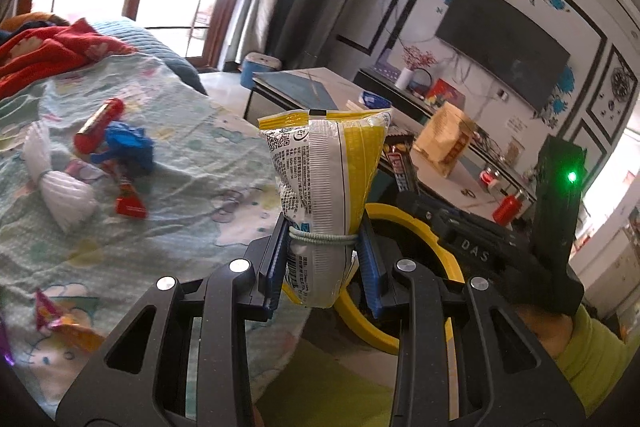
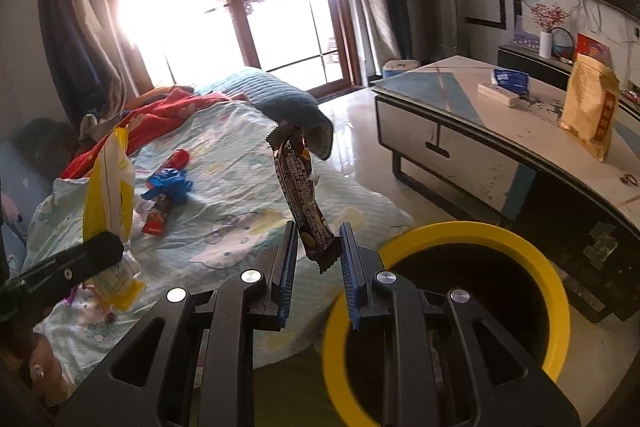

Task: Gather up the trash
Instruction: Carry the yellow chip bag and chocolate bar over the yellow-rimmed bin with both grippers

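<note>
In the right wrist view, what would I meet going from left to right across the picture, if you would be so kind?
Yellow snack bag → red wrapper → blue wrapper → brown bar wrapper in the right gripper → yellow-rimmed bin → tan pouch on the coffee table.

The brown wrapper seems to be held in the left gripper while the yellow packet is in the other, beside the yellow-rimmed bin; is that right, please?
Not quite: the brown wrapper is in the right gripper, as the right wrist view shows. The left gripper holds the yellow packet, beside the bin.
</note>
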